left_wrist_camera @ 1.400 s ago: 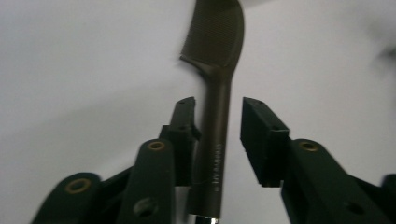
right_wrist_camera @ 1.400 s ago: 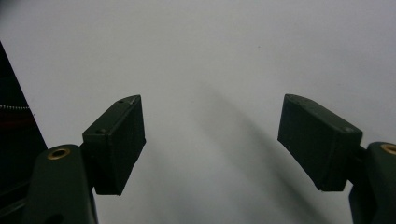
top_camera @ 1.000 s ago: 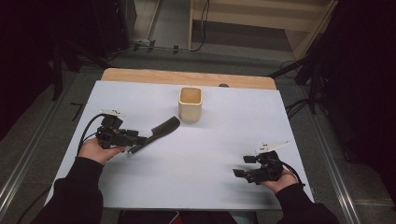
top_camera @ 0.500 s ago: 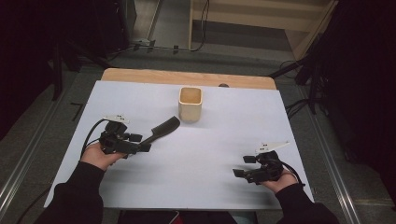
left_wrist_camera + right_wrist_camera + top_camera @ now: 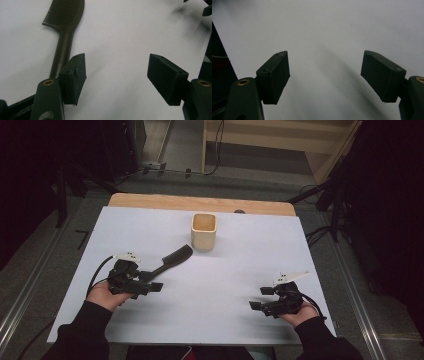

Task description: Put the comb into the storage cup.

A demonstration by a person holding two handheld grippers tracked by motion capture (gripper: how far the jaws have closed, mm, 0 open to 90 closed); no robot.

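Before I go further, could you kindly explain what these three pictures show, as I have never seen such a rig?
A person holds a two-fingered hand tool in each hand. One picture looks down from above at the table; the other two come from cameras riding on each tool. On the table lie a black comb and a beige cup. The left gripper is open, its fingers beside the comb's handle, with nothing between them. The right gripper is open and empty.

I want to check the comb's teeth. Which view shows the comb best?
The left gripper view: the comb is close, its teeth and handle sharp. The high view shows it small and dark, whole, on the table.
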